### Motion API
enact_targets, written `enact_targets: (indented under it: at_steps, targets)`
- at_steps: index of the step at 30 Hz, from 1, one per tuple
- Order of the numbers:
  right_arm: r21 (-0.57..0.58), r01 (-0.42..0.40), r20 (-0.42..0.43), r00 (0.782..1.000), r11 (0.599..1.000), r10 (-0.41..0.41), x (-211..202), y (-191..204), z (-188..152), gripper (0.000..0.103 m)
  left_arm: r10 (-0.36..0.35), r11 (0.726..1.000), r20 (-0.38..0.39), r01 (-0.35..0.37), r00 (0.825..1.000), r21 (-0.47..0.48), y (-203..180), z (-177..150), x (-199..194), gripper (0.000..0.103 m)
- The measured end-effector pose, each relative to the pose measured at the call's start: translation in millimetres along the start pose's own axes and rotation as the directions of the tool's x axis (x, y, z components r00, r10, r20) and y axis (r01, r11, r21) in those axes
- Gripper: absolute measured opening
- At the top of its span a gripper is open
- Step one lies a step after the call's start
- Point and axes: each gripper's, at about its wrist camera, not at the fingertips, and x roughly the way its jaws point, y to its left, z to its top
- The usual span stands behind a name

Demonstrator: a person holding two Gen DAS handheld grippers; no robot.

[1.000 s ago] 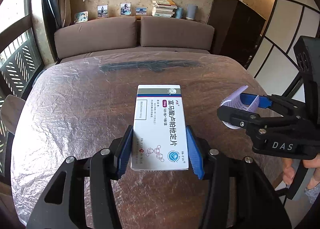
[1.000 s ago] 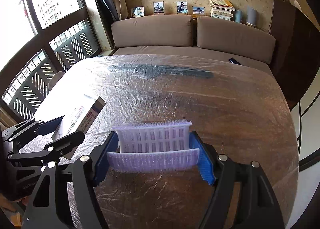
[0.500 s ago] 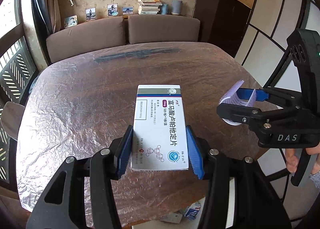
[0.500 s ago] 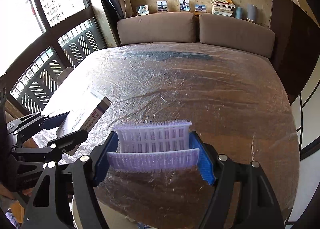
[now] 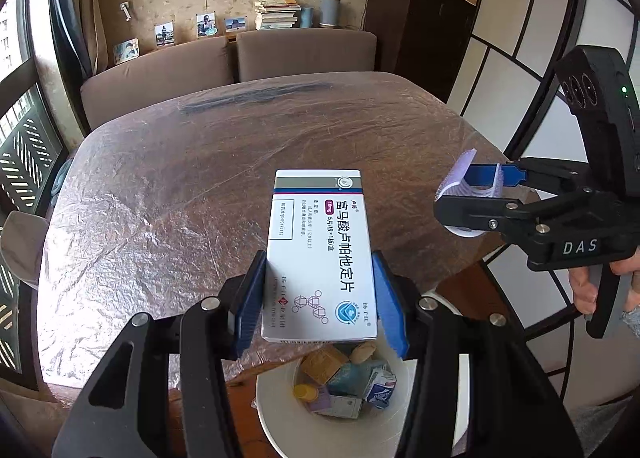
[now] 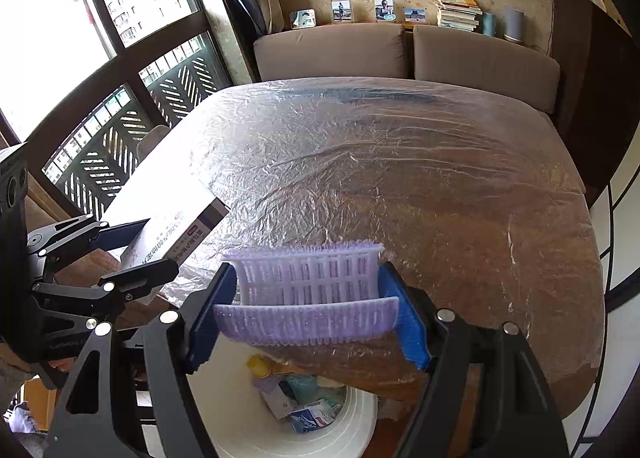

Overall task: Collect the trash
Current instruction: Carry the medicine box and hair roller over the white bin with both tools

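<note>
Left claw clamped on a white medicine box, blue pads pressed flat against both long sides, printed face up and tilted away toward the bench. Box held in the air over the near bench edge, its lower end just above a white bin standing on the floor below. Inside the bin: a jumble of small cartons, a yellow cap and crumpled wrappers.

Right claw closed on a lilac plastic mesh basket, squeezed at both ends, the near rim bowed outward between the pads. Basket likewise off the bench, hanging above the same white bin, seen partly under the bench edge.

Bench covered in crinkled clear film over dark wood, bare of trash. Both claws side by side, near each other but apart; right one seen at the right of the left wrist view, with part of a hand on its grip. Brown sofa behind the bench, books and photos on the ledge above.
</note>
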Motion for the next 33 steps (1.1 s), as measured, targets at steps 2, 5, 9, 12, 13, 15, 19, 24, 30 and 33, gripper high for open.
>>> enact_targets:
  at_steps: [2, 5, 9, 12, 13, 15, 19, 24, 30, 33]
  targets:
    - [-0.006, -0.008, -0.003, 1.000, 1.000, 0.008, -3.5, 2.9, -6.3, 0.072, -0.009, 1.000, -0.002, 0.009, 1.000, 0.003, -1.0, -6.4, -5.5, 0.052]
    - [-0.011, -0.017, -0.007, 1.000, 1.000, 0.017, -8.8, 6.0, -14.4, 0.072, -0.016, 1.000, -0.007, 0.016, 1.000, 0.021, -3.1, -15.2, -13.7, 0.052]
    - [-0.027, -0.034, -0.019, 0.999, 0.999, 0.034, -15.0, 11.5, -26.2, 0.072, -0.028, 0.999, -0.020, 0.029, 0.999, 0.037, -4.8, -26.1, -21.3, 0.052]
    - [-0.035, -0.042, -0.032, 0.999, 0.998, 0.041, -17.1, 15.9, -33.9, 0.072, -0.035, 0.998, -0.033, 0.037, 0.999, 0.050, -7.4, -33.6, -25.9, 0.052]
    - [-0.034, -0.046, -0.038, 0.998, 0.998, 0.044, -17.4, 16.5, -36.1, 0.072, -0.038, 0.998, -0.039, 0.040, 0.999, 0.056, -8.7, -36.6, -27.4, 0.052]
    - [-0.033, -0.052, -0.049, 0.998, 0.998, 0.050, -18.5, 18.1, -41.7, 0.072, -0.044, 0.997, -0.050, 0.047, 0.998, 0.068, -11.1, -42.2, -29.3, 0.052]
    - [-0.035, -0.060, -0.071, 0.996, 0.998, 0.057, -19.0, 21.5, -50.8, 0.072, -0.058, 0.993, -0.084, 0.066, 0.995, 0.094, -15.4, -53.9, -29.7, 0.052]
    - [-0.030, -0.072, -0.104, 0.992, 0.997, 0.068, -17.2, 25.1, -65.0, 0.072, -0.073, 0.989, -0.134, 0.089, 0.988, 0.118, -20.2, -71.8, -26.0, 0.052]
    - [-0.019, -0.073, -0.143, 0.987, 0.997, 0.069, -10.4, 28.4, -81.4, 0.072, -0.073, 0.985, -0.184, 0.100, 0.980, 0.141, -24.9, -88.5, -19.2, 0.052]
    - [-0.012, -0.074, -0.163, 0.984, 0.997, 0.071, -3.9, 27.9, -87.9, 0.072, -0.076, 0.985, -0.208, 0.107, 0.975, 0.137, -25.6, -94.2, -12.5, 0.052]
